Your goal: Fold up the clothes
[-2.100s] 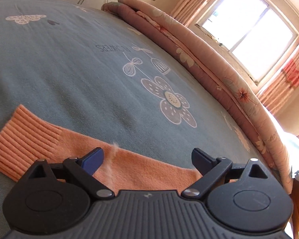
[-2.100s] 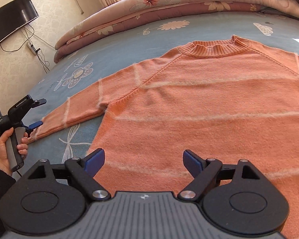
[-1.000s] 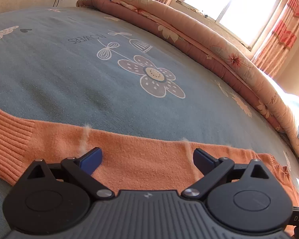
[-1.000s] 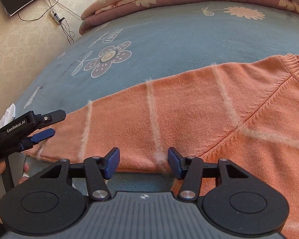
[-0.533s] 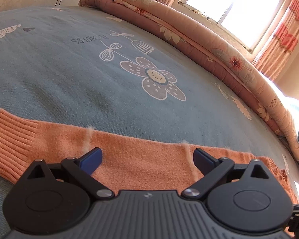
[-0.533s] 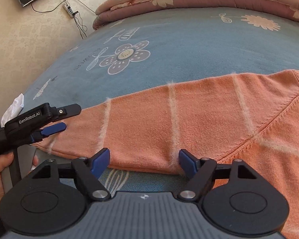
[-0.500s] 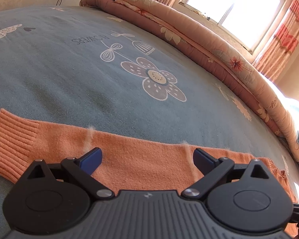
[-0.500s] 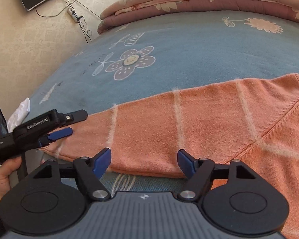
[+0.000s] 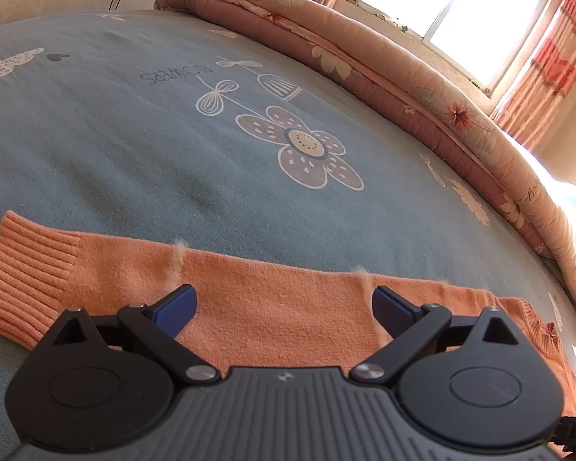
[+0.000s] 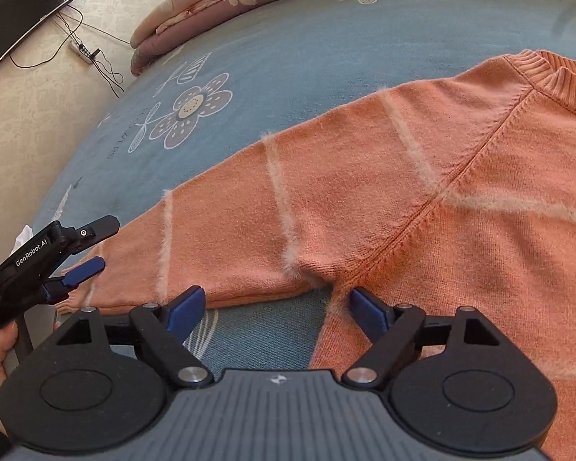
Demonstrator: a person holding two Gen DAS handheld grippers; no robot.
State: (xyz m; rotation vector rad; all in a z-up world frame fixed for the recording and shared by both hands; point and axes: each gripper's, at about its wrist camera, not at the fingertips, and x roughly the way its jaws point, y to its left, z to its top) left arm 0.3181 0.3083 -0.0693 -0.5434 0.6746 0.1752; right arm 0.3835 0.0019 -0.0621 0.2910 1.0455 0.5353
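An orange sweater with pale fuzzy stripes lies flat on the bed, its sleeve stretched out to the left. My right gripper hovers at the armpit, over the sleeve's lower edge. Its jaws are opening and nothing is pinched between them. In the left wrist view the same sleeve runs across the bottom, with the ribbed cuff at the left. My left gripper stands open just above the sleeve near the cuff, holding nothing. It also shows in the right wrist view as the left gripper, held in a hand.
The blue-grey bed sheet has a flower print. A rolled floral quilt lines the far edge under a bright window. A wall TV with cables and a power strip sits beyond the bed's left end.
My right gripper's jaws have spread wider, and it has shifted along the sleeve toward the armpit with a slight roll. The left gripper has stayed put.
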